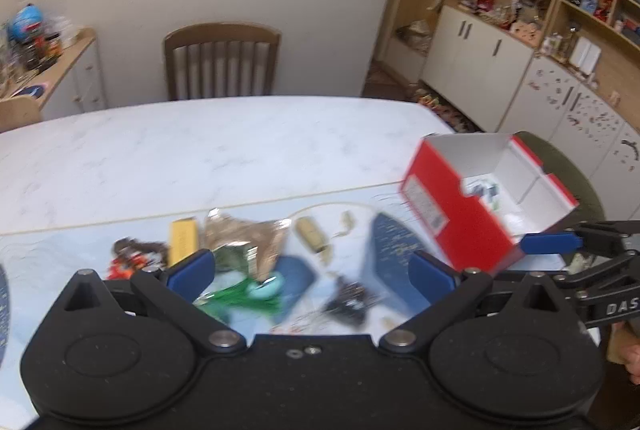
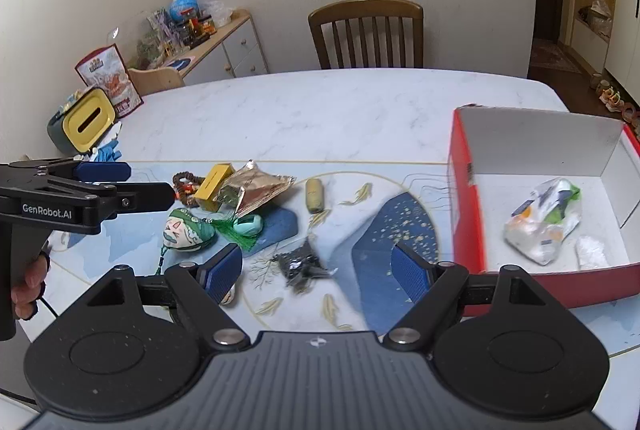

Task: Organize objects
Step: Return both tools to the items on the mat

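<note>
Fingers (image 2: pixel 222 270) of right gripper (image 2: pixel 316 272): wide apart, nothing between them. Hang over the near part of the mat (image 2: pixel 400 230), with a small black clump (image 2: pixel 302 264) lying just ahead in the gap, not touched.

Fingers (image 1: pixel 192 272) of left gripper (image 1: pixel 312 270): equally wide, equally bare. Sit above the pile; left view too blurred to say which piece lies closest.

Outward from there, loose things on the mat: teal charm (image 2: pixel 248 226) with green tassel (image 2: pixel 236 232), face charm (image 2: pixel 186 232) just beside it, foil packet (image 2: pixel 256 190) leaning on a yellow block (image 2: pixel 214 182), beads (image 2: pixel 184 186) to their left, tan cylinder (image 2: pixel 314 195) apart on its own.

Further right on the bench (image 2: pixel 320 110), red box (image 2: pixel 466 214), open-topped, holding a crumpled plastic bag (image 2: pixel 544 226) and a white scrap (image 2: pixel 592 252).

Judged step: between picks, one or two items boxed, most of the pile not yet moved. Likely next for the right side: lower onto the black clump, close across its bulk, lift clear of the box wall, release inside. Calls for a low, level approach, since the clump looks thin and flat against the mat. Risk as judged: pinching mat instead of clump, or clipping the near red wall on the carry.
</note>
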